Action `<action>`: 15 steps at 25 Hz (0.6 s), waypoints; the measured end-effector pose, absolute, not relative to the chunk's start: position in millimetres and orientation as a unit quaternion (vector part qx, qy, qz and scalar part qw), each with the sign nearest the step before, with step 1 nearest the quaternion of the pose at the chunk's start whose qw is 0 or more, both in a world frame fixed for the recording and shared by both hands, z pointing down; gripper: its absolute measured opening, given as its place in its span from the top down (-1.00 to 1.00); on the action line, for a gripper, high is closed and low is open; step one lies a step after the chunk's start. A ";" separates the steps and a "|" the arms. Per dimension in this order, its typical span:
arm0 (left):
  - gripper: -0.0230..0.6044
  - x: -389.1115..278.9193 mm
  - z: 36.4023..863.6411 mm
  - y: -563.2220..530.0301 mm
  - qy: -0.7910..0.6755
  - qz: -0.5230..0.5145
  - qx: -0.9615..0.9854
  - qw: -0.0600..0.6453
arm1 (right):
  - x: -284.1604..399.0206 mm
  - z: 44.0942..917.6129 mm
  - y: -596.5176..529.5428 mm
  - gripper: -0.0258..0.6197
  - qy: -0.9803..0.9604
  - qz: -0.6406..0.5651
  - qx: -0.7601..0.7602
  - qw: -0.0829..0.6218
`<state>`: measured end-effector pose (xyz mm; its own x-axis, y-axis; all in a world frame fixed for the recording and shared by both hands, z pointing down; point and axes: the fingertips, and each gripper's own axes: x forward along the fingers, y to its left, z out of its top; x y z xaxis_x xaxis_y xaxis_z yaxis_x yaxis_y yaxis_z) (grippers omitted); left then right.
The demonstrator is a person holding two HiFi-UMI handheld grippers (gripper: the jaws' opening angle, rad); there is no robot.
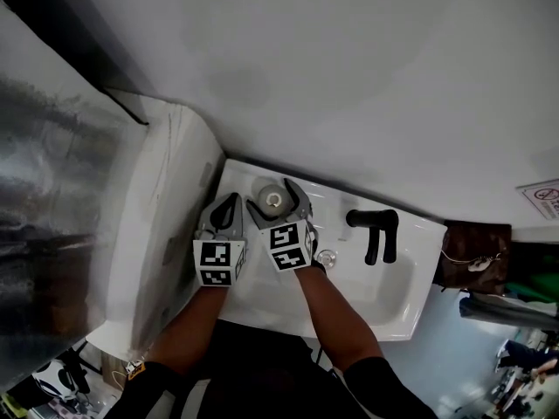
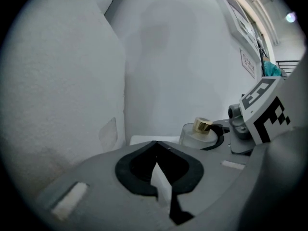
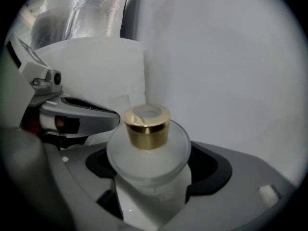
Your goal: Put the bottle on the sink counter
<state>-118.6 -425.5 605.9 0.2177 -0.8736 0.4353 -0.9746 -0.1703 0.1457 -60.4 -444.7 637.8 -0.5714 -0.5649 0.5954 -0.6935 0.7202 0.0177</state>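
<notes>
Gold-capped bottle point(image 3: 147, 150) on sink counter point(image 1: 330, 202) between parted right gripper point(image 1: 278, 199) jaws; left gripper point(image 1: 230, 202) jaws together

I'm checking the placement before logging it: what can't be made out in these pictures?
- Base of the bottle: in the right gripper view its own wide shoulder covers it; in the head view it is too small.
- Whether the right tool presses on the bottle: the shoulder hides the contact.
- Print on the wall sign: in the head view it is cut off by the edge and too small.
</notes>
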 end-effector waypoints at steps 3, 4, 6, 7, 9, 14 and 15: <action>0.92 -119.5 602.4 -419.1 -0.616 0.130 0.751 0.198 | -54.1 630.4 -436.1 -0.33 -0.882 0.118 0.358 0.283; 0.92 -119.6 600.4 -417.5 -0.617 0.129 0.751 0.197 | -51.7 627.8 -433.1 -0.33 -0.882 0.118 0.359 0.281; 0.92 -118.4 595.4 -413.9 -0.619 0.125 0.751 0.192 | -46.4 624.0 -426.8 -0.33 -0.882 0.119 0.360 0.279; 0.92 -116.9 592.8 -411.3 -0.619 0.124 0.751 0.190 | -43.1 622.8 -423.5 -0.33 -0.882 0.121 0.361 0.279; 0.92 -112.8 587.9 -403.8 -0.618 0.125 0.753 0.186 | -36.0 619.3 -416.6 -0.33 -0.880 0.124 0.367 0.276; 0.92 -98.9 575.7 -379.3 -0.615 0.126 0.758 0.177 | -19.1 602.0 -395.8 -0.27 -0.876 0.131 0.383 0.261; 0.92 -96.0 573.2 -373.7 -0.614 0.126 0.759 0.175 | -14.9 599.2 -390.3 -0.25 -0.876 0.133 0.385 0.260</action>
